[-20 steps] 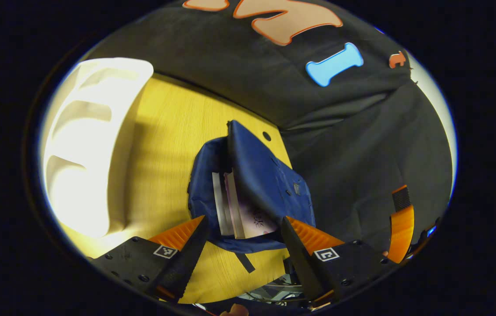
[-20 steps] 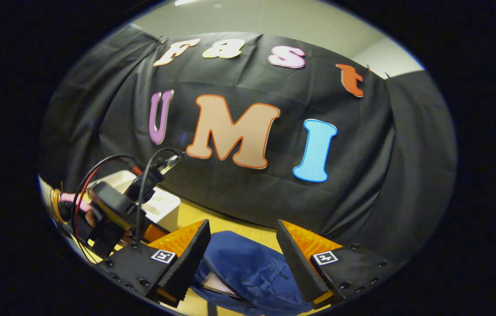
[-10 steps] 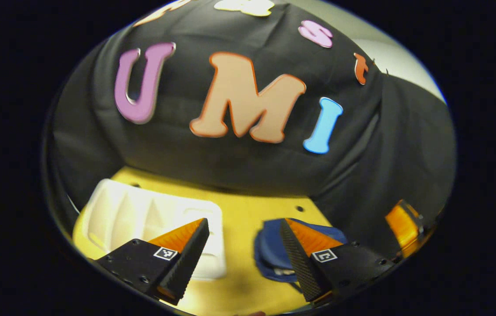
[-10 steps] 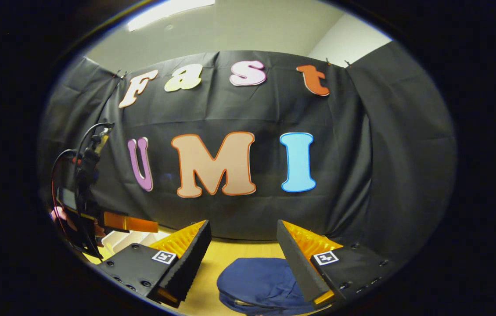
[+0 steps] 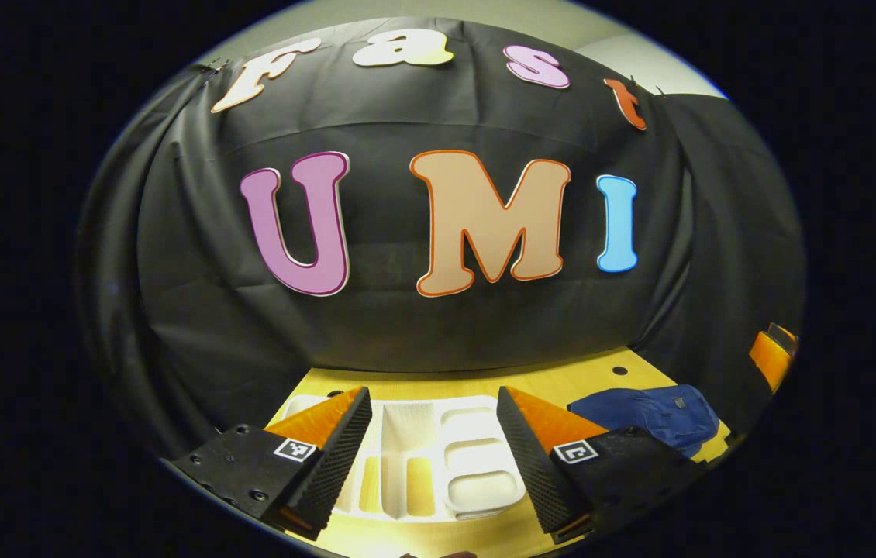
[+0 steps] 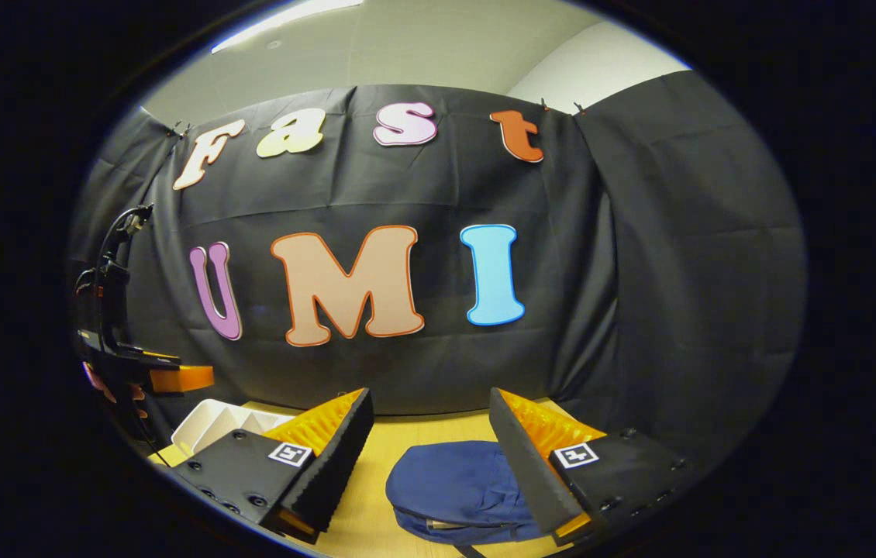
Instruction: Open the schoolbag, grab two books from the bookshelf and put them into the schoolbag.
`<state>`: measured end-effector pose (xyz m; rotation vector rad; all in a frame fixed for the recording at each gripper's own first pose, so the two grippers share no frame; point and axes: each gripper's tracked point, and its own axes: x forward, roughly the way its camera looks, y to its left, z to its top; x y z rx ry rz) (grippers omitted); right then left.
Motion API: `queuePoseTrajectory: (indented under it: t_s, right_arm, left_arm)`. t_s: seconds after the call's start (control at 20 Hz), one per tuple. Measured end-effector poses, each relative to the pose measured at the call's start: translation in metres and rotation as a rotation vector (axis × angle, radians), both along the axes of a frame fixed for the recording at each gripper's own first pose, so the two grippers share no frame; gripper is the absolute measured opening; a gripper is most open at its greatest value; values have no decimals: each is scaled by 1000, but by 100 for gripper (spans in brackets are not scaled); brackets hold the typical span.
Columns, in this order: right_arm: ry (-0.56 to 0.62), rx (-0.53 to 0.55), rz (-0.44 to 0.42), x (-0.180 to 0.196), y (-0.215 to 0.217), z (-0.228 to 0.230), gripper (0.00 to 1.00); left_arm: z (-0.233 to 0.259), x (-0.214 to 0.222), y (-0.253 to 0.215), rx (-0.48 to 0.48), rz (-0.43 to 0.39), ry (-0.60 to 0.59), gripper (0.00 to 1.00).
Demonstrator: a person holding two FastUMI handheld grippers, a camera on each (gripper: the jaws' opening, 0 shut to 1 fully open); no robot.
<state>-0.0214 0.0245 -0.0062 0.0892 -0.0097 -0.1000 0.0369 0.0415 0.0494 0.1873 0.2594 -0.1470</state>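
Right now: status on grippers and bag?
Left gripper open, empty. Right gripper open, empty. Schoolbag flat on table, beside white bookshelf. Nothing in the way.

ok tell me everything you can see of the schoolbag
The schoolbag is dark blue, of soft cloth as it looks, and lies slumped flat on the yellow wooden table. In the right gripper view a zip line with a pale sliver inside runs along its near edge, so it looks partly open; what is inside cannot be told. In the left gripper view it lies right of the white bookshelf, apart from it. Neither gripper touches it; both are open.
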Motion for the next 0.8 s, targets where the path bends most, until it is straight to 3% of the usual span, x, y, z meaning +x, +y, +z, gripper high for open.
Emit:
queuePoseTrajectory:
  t_s: [0.5, 0.75, 0.8]
  right_arm:
    - [-71, -45, -94, -22, 34, 19, 100]
    - [-87, -46, -124, -29, 55, 25, 92]
    - [-90, -48, -127, -31, 59, 27, 100]
  left_arm:
    - [-2, 3, 29, -17, -96, 21, 94]
    - [-3, 2, 51, -14, -111, 32, 94]
    - [-3, 3, 56, -12, -115, 32, 94]
